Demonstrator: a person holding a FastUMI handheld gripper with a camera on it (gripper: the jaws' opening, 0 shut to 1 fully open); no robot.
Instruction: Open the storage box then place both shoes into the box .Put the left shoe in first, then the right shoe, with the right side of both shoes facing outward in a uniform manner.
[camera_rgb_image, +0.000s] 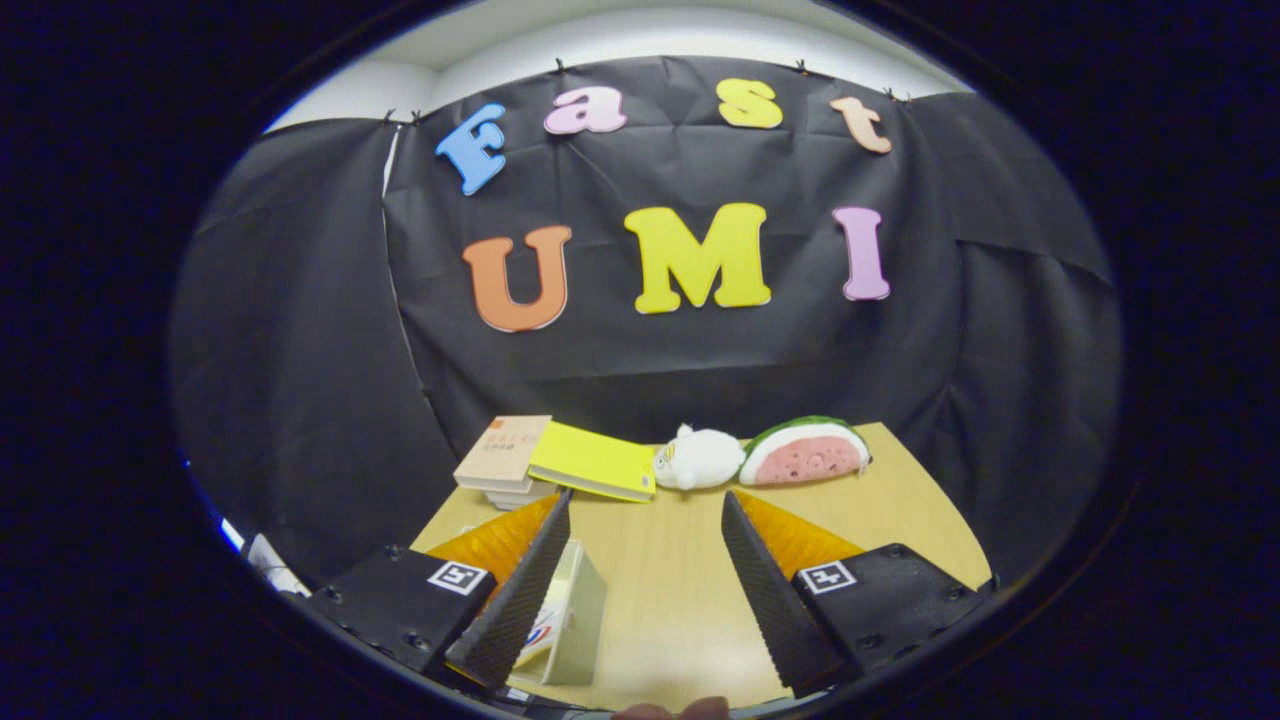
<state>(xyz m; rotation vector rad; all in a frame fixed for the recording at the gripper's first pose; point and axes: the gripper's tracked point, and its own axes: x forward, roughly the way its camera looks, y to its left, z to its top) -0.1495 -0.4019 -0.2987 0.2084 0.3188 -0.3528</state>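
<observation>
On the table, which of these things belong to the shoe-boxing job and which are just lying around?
For the job:
- the claw, fingers open, nothing between them
- pale box-like thing by one finger, possibly the storage box; hard to tell

Lying about, beyond the fingers:
- stack of books
- yellow notebook
- white plush toy
- watermelon plush

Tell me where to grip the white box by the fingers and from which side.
Take the box by its upper rim, coming down from above with one finger on each side of the thin wall. It stands just beside one finger, its narrow edge up, so that edge is probably the only part the open gripper could span. Its lower part is hidden.
</observation>
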